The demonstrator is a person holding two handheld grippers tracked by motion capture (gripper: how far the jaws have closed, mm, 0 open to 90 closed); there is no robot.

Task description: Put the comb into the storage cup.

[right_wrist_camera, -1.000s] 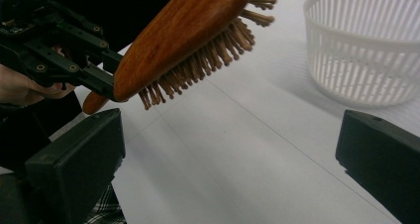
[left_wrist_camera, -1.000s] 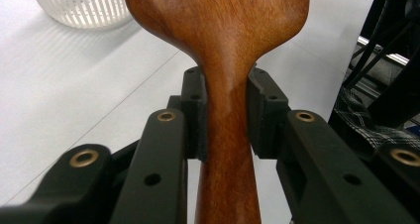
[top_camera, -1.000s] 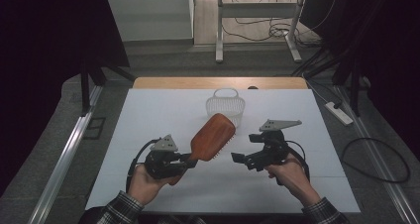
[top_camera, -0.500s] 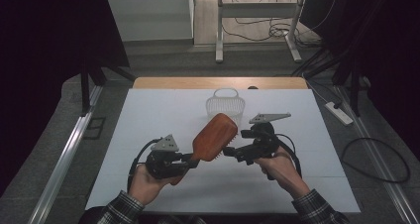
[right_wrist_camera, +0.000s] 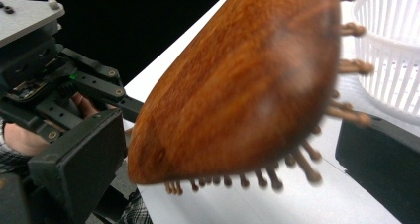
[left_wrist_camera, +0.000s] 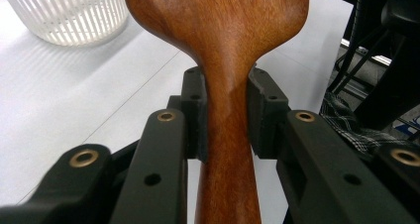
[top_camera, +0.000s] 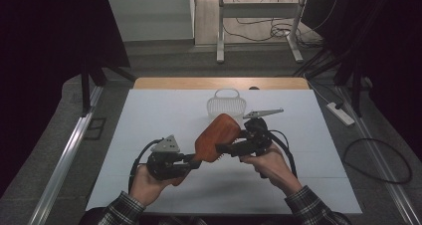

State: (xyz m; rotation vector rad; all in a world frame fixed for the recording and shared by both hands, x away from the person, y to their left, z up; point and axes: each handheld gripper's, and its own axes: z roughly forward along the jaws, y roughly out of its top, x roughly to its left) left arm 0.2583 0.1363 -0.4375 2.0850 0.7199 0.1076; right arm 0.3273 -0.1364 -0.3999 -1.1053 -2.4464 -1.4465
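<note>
Both grippers [top_camera: 191, 160] [top_camera: 226, 149] black, brass rivets, grey three-cornered top plates. Black cables trail. Plaid sleeves [top_camera: 122, 210]

Free room around the brush
The white basket [top_camera: 226, 104] stands just behind the wooden hairbrush [top_camera: 215, 138]; the table [top_camera: 149, 115] at left is open

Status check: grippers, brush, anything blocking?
Left gripper shut on wooden hairbrush handle. Right gripper open, jaws flanking brush head. White basket behind, apart. Nothing blocking.

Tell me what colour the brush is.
The brush is reddish-brown wood with a visible grain; the left gripper view shows it best.
</note>
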